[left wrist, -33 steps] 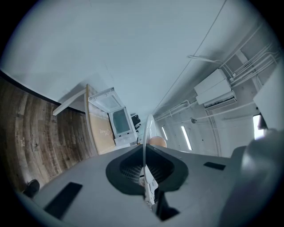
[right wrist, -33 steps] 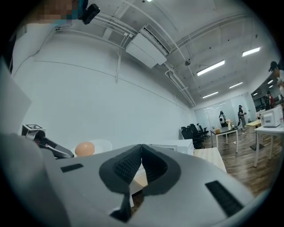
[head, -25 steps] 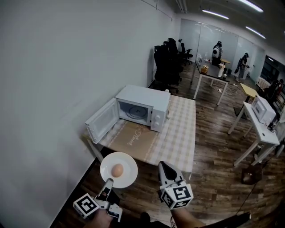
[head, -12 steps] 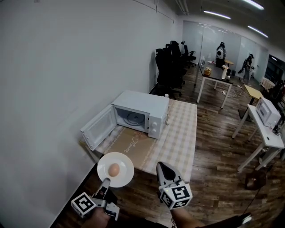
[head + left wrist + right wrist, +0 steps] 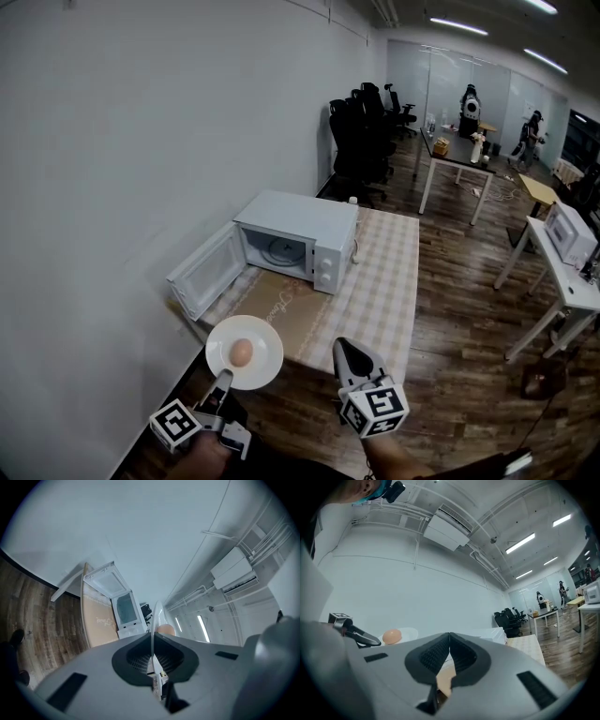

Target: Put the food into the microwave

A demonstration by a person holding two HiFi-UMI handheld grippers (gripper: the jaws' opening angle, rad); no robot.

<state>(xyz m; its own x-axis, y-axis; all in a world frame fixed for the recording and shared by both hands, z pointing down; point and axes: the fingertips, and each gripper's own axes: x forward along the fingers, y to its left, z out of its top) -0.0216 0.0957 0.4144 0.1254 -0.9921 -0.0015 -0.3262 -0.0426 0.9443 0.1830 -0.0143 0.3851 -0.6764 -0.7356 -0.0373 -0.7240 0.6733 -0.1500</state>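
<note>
"Two claws: what is each doing?"

"My left claw pinches the plate by its rim. I hold it level so the egg can't roll, short of the table's near edge. Right claw is pressed together, empty."

"What's unclear?"

"Microwave at the far left corner, door open; its cavity is dim, and the plate hides the near left corner."

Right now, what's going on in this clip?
A person holds a tool in each hand. The left tool is shut on the rim of a white plate carrying an egg, held in the air short of the table. The right tool is shut and empty. The microwave on the table has its door open.
</note>
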